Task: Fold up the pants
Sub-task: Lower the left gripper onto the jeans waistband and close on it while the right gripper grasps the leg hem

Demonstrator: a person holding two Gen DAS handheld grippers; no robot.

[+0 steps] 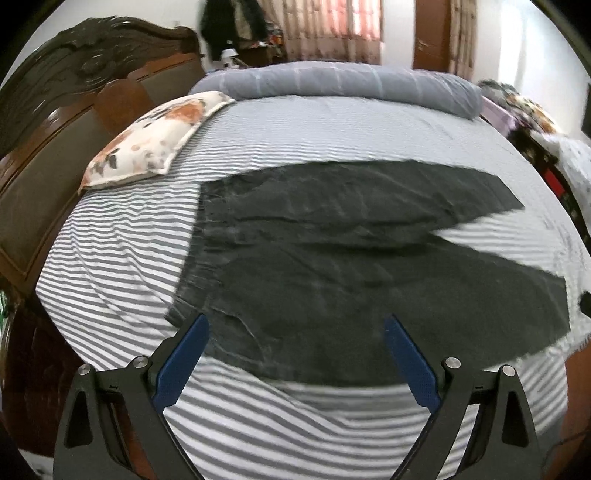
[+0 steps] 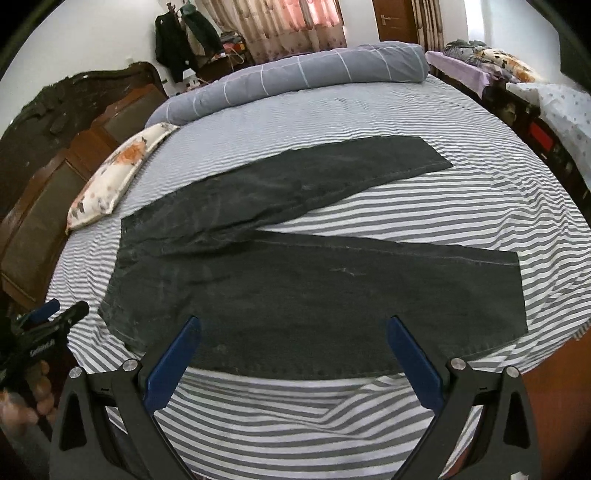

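Blue-padded fingers of the left gripper stand spread wide over the near edge of a bed, gripping nothing, the tips hanging just above the dark pants. On the right, the right gripper is likewise splayed and empty over the lower trouser leg.

Charcoal pants lie flat and unfolded on a grey-and-white striped sheet, waistband toward the carved wooden headboard, both legs fanned apart in a V toward the bed's far side.

A floral pillow rests near the headboard, just beside the waistband corner but apart from it. A rolled grey duvet with pale grid lines runs along the far edge of the mattress.

From the right wrist view, the left gripper shows at the left margin, held by a hand; white lettering runs along its black body, too small and blurred to read. Pink curtains and hanging dark clothes fill the background.
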